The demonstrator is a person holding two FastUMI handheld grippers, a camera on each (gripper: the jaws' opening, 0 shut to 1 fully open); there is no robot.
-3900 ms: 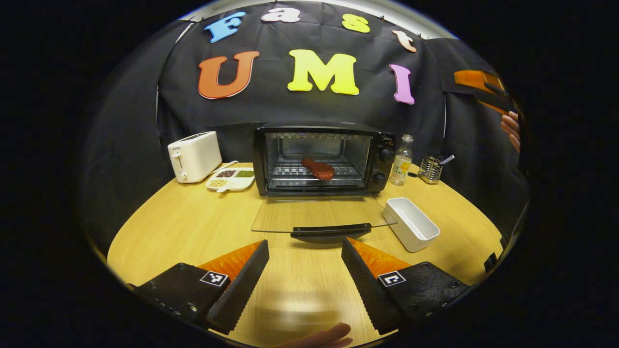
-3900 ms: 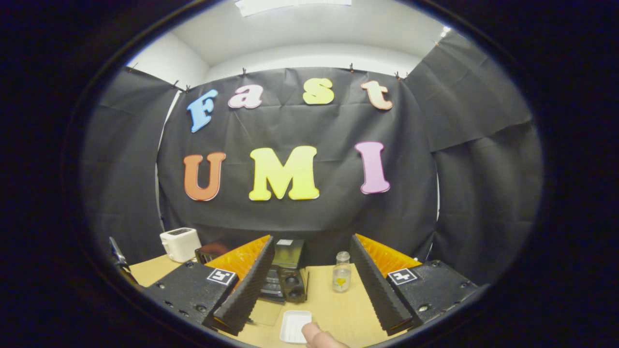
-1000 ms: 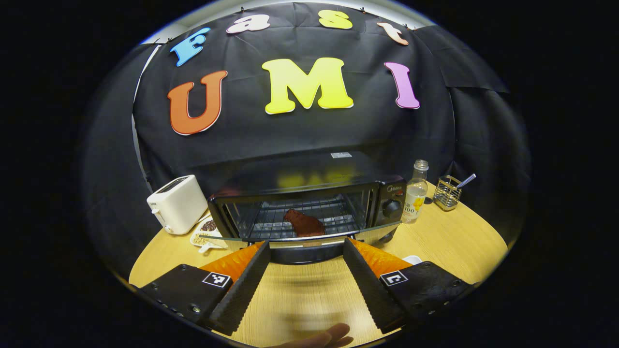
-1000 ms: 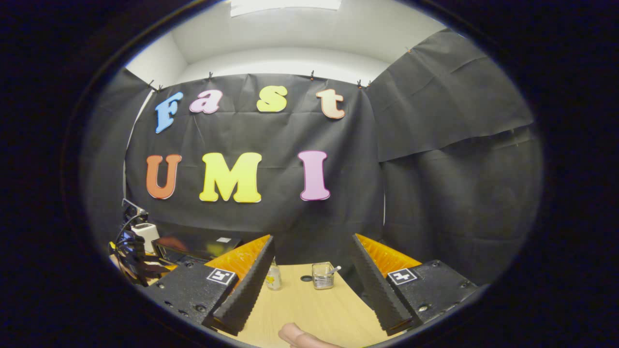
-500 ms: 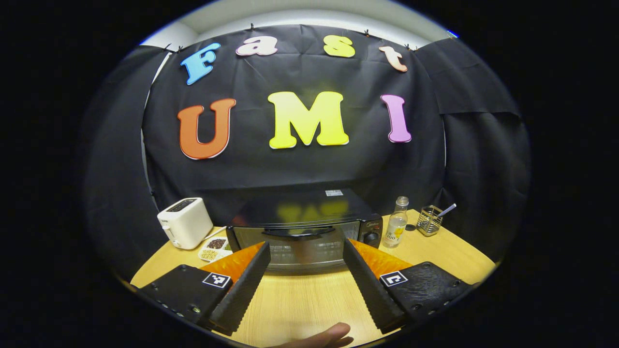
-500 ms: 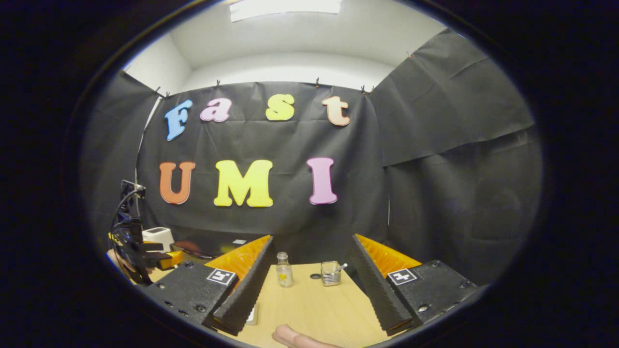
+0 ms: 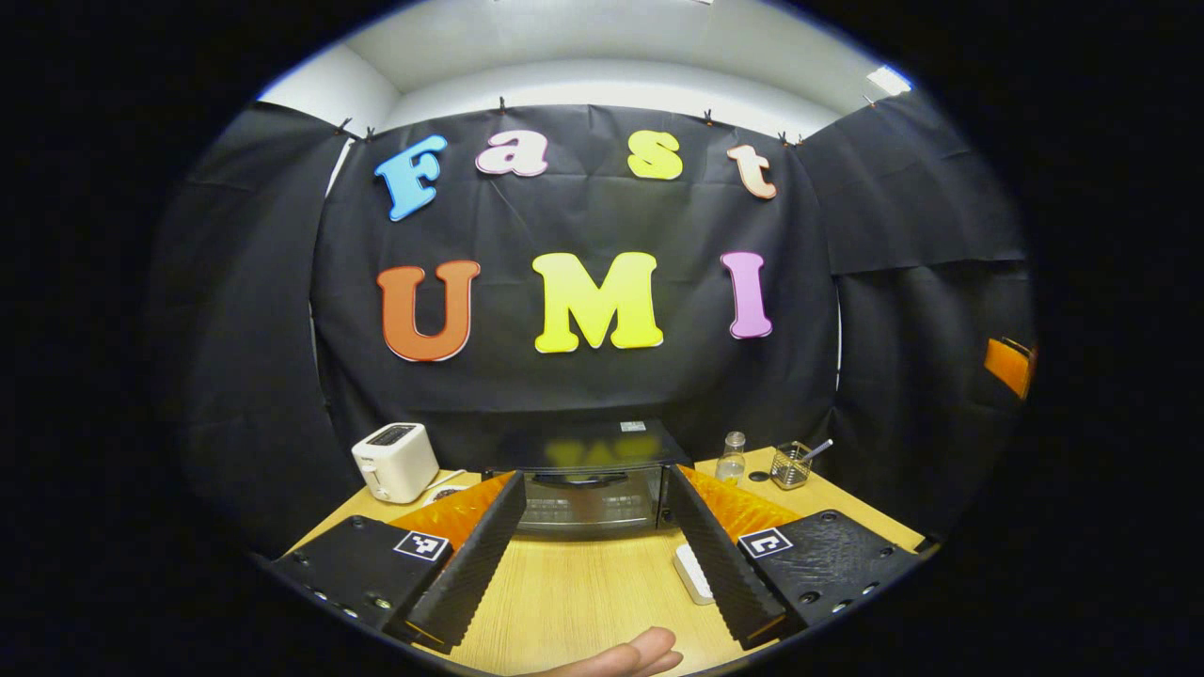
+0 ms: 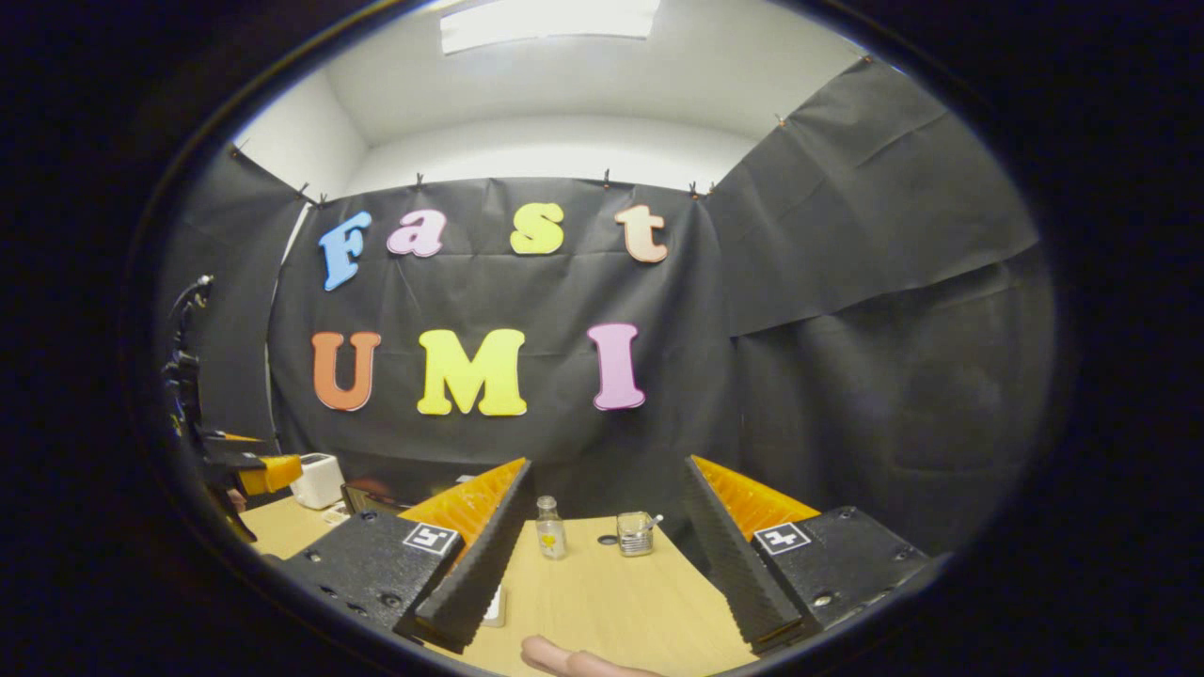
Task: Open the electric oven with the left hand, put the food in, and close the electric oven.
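The black electric oven (image 7: 591,489) stands at the back of the wooden table (image 7: 583,592) with its glass door up and shut. The handle (image 7: 578,480) runs along the top of the door. I cannot make out the food through the glass. My left gripper (image 7: 593,480) is open and empty, held back from the oven and level with it. My right gripper (image 8: 607,470) is open and empty too, off to the right over the table. In the right gripper view, a corner of the oven (image 8: 372,498) peeks out behind one finger, and the left gripper (image 8: 254,470) shows at the far left.
A white toaster (image 7: 395,461) sits left of the oven. A small bottle (image 7: 730,458) and a wire holder (image 7: 790,465) sit to its right. A white container (image 7: 694,574) lies near my left gripper's right finger. A thumb (image 7: 621,653) shows at the bottom edge.
The oven door swung up from half open to shut. My left gripper then drew back and rose away from the oven. The right gripper barely moved.
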